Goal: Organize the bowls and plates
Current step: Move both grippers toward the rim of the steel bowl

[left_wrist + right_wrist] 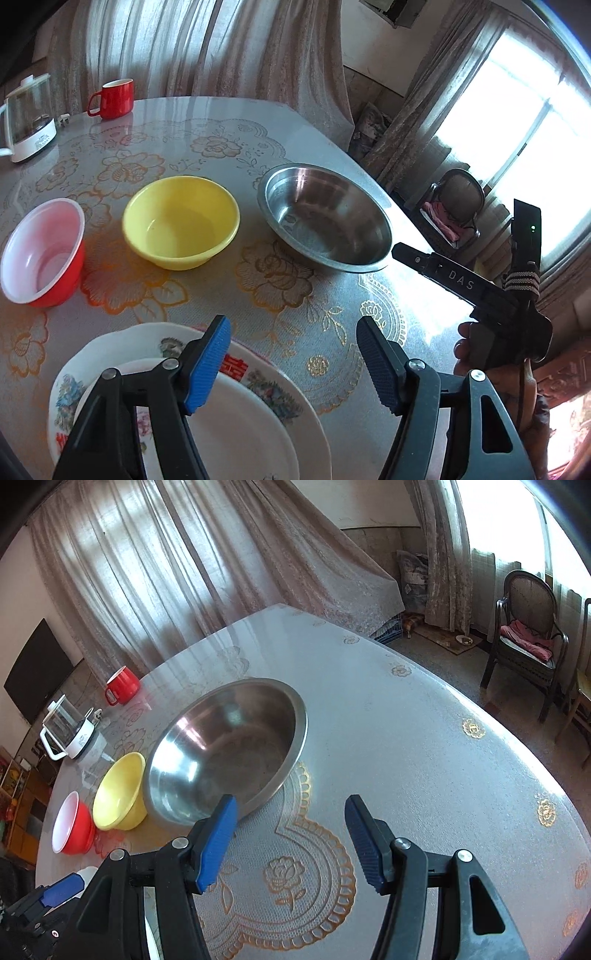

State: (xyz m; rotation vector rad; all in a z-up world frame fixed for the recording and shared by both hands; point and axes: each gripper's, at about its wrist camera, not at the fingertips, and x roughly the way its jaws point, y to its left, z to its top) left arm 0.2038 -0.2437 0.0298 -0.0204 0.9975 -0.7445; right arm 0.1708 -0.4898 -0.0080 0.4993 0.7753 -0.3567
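The steel bowl (225, 749) stands on the counter (406, 738), beside the yellow bowl (118, 794) and red bowl (72, 825). Its near rim should be taken squarely by the right claw (290, 843), gaping wide, empty. The left claw (293, 367), likewise wide, hangs over stacked plates (258, 424).
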